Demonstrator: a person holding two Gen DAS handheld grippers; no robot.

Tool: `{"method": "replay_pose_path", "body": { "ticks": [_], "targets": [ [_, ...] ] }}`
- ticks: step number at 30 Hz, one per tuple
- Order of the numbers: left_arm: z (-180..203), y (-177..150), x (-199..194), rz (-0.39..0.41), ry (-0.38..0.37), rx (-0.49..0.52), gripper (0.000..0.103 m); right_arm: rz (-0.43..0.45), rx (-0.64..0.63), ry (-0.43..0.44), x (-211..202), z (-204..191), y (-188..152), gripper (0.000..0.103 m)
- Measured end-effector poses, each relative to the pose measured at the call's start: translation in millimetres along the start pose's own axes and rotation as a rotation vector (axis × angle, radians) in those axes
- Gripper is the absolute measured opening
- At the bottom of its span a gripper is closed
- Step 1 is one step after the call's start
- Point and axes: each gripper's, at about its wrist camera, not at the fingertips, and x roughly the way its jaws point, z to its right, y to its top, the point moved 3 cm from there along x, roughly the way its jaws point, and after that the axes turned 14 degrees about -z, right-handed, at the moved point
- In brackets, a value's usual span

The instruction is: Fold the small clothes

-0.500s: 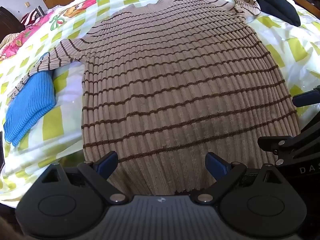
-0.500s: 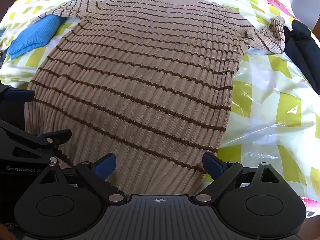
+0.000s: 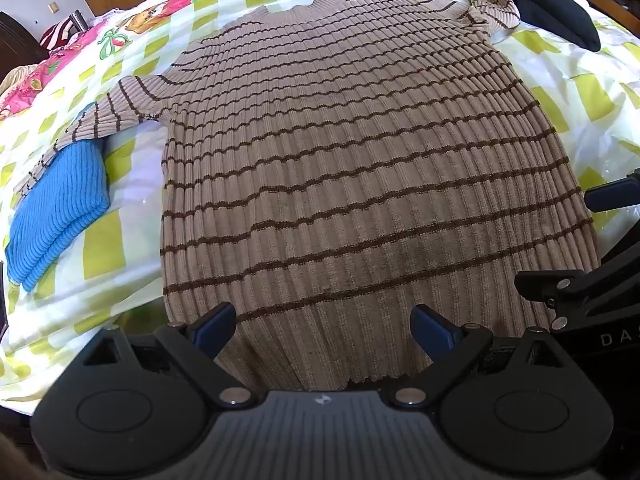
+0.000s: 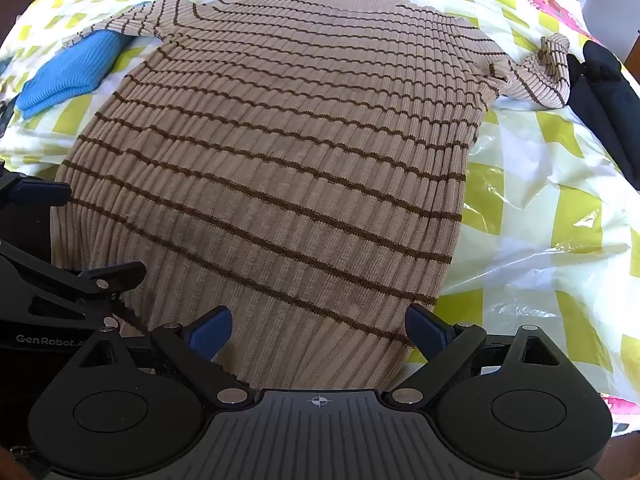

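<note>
A tan ribbed sweater with thin brown stripes (image 3: 344,168) lies flat on the bed, hem toward me, collar far; it also fills the right wrist view (image 4: 288,152). Its sleeves spread out left and right. My left gripper (image 3: 324,324) is open and empty, fingers spread over the hem's left part. My right gripper (image 4: 320,326) is open and empty over the hem's right part. Each gripper shows at the edge of the other's view.
A folded blue knit (image 3: 60,208) lies left of the sweater, partly under its sleeve. A dark navy garment (image 3: 552,4) lies at the far right by the other sleeve. The bed has a yellow-green checked plastic cover (image 4: 540,208). Wooden furniture stands beyond.
Both grippers have moved slightly back and to the side; the sweater sits a little further off in view. Jaws stay open.
</note>
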Motion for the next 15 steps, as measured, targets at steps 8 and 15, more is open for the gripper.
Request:
{"method": "replay_pose_path", "body": {
  "ticks": [8,15],
  "targets": [
    [2.1,-1.3,1.1,-0.001,-0.001,0.000,0.103,0.002,0.000,0.001,-0.1,-0.1,-0.1,0.093],
    [4.6,-4.1,2.5,-0.001,0.000,0.004,0.103,0.002,0.001,0.002,-2.7,0.0,-1.4,0.093]
  ]
}}
